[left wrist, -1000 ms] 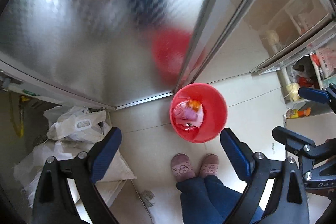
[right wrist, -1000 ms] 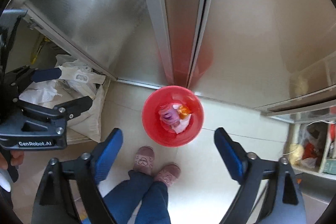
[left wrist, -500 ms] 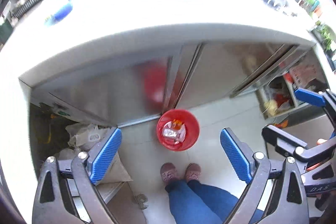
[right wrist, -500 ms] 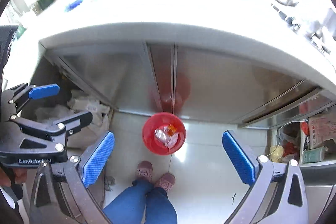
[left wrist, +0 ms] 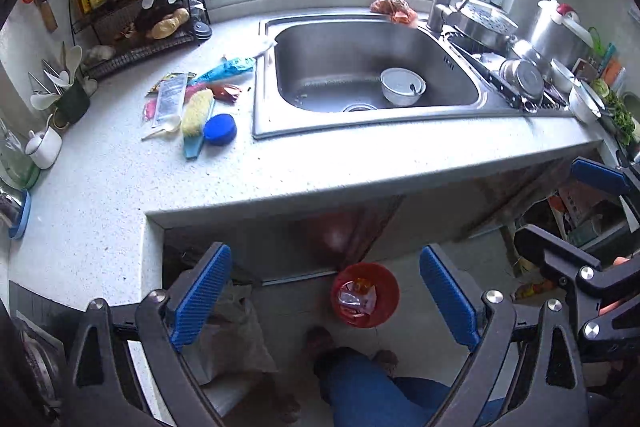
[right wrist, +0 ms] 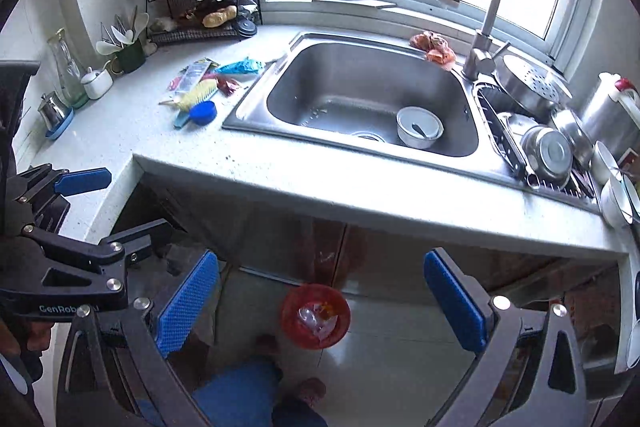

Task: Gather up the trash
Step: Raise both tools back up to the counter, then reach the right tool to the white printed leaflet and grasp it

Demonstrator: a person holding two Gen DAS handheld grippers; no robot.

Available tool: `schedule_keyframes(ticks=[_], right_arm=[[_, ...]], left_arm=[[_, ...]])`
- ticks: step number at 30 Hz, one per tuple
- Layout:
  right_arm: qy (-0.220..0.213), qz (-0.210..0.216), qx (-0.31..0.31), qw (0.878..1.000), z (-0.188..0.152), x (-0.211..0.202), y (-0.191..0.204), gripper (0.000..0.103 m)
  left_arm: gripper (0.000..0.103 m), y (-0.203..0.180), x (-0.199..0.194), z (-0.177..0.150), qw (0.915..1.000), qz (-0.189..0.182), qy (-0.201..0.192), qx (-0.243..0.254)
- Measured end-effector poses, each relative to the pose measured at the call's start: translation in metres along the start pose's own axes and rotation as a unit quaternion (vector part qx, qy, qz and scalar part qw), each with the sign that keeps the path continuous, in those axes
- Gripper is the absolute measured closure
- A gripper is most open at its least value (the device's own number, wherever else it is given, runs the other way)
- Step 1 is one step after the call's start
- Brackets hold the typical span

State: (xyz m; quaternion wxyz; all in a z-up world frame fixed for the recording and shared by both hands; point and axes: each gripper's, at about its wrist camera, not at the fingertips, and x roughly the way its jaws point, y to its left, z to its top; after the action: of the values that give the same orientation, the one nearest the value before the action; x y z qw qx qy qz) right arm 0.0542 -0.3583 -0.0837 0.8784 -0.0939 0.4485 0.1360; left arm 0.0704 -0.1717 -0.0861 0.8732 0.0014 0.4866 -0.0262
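1. Counter [left wrist: 120,187], far left: utensil cup [left wrist: 68,99], small white pot [left wrist: 44,147], wire rack [left wrist: 132,27] with bottles and a glove. Not trash, leave them.
2. Trash pile [left wrist: 188,99] lies left of the sink on the counter: clear wrapper [left wrist: 168,99], teal wrapper [left wrist: 230,67], dark red wrapper [left wrist: 226,91], pinkish scraps under them. Yellow brush [left wrist: 196,119] and blue lid [left wrist: 219,129] lie touching the pile; the brush is probably a tool, the lid I cannot tell.
3. Left hand-held gripper [left wrist: 324,299]: blue pads wide apart, nothing between them, pointing steeply down over the counter edge, well short of the pile.
4. Red bin [left wrist: 365,301] sits on the floor below the counter edge, near the person's feet; wrappers already lie in it. So some of the collecting looks done.
5. Sink [left wrist: 360,67]: white bowl [left wrist: 402,87] with a spoon. Orange crumpled thing [left wrist: 394,7] on the back rim by the tap, possibly trash; cannot tell.
6. Right hand-held gripper [right wrist: 320,303]: jaws have just been opening, now fully apart and empty, also aimed down toward the bin.
7. Step in hand, my read: between drops, both empty, lining up for the next pick.
8. Next move calls for: reach forward and left to the pile, take one wrapper by an edge, avoid dragging the brush along, then carry it over the bin and let go.
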Motion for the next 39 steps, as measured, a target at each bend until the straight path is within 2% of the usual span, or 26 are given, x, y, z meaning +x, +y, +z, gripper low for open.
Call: schedule_keyframes(ticks=[2,5,12,21,29,39], right_arm=[[-0.007,0.006,-0.007,1.0,0.016,0.001,0.007,0.0],[-0.015,0.022,-0.013,1.0,0.045,0.004,0.015,0.0],[-0.02,0.035,-0.033,0.999,0.12,0.047,0.045,0.0],[-0.007,0.047,-0.059,0.997,0.202,0.103,0.091,0.0],[0.028,0.065,-0.07,0.995,0.245,0.154,0.125,0.0],[0.083,0.099,-0.092,0.987,0.271,0.212,0.173,0.0]], left_arm=[[0.009,0.014,-0.005,0.016,0.9998,-0.006,-0.004,-0.017],[0.009,0.037,-0.007,0.039,0.9995,0.017,-0.015,-0.02],[0.009,0.108,0.018,0.089,0.9982,0.042,-0.029,-0.032],[0.009,0.195,0.062,0.14,0.9969,0.047,-0.007,-0.063],[0.009,0.255,0.091,0.161,0.9948,0.059,0.024,-0.08],[0.009,0.318,0.129,0.157,0.9894,0.056,0.073,-0.113]])
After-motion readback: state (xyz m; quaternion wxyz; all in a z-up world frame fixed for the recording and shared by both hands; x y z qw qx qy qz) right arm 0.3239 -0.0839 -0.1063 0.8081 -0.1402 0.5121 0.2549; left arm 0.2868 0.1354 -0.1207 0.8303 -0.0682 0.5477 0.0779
